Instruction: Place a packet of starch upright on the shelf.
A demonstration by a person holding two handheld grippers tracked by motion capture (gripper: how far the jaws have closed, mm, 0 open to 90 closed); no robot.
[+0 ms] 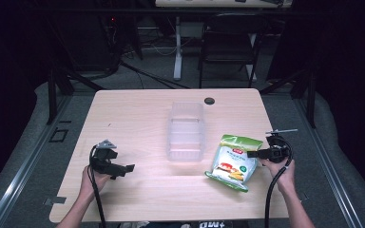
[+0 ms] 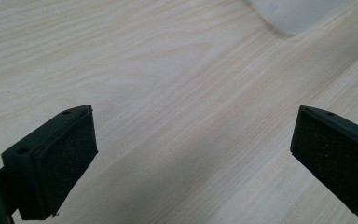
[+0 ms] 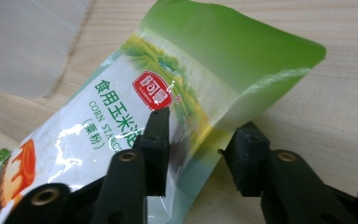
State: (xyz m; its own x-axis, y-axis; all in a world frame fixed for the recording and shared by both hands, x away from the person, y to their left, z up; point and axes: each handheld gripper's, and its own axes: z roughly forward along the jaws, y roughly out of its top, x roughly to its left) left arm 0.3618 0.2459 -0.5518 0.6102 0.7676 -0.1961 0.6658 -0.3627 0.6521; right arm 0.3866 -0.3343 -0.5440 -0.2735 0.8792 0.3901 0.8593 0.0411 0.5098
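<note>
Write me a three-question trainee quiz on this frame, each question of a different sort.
1. True or false: the left gripper holds the corn starch bag.
2. Which thing lies nearest the right gripper? A. clear plastic container B. corn starch bag C. black disc
3. Fill in: the container stands on the ___.

Key: 1 false, its fingers are spread over bare wood. 2 B, the bag's edge sits between its fingers. 3 table.

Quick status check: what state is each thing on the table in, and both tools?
Corn starch bag: sealed, lying flat on the table, its edge between the right tool's jaws.
Plastic container: upright, lid off, empty.
Left tool: open, over bare table.
Right tool: closing on the bag's edge.
</note>
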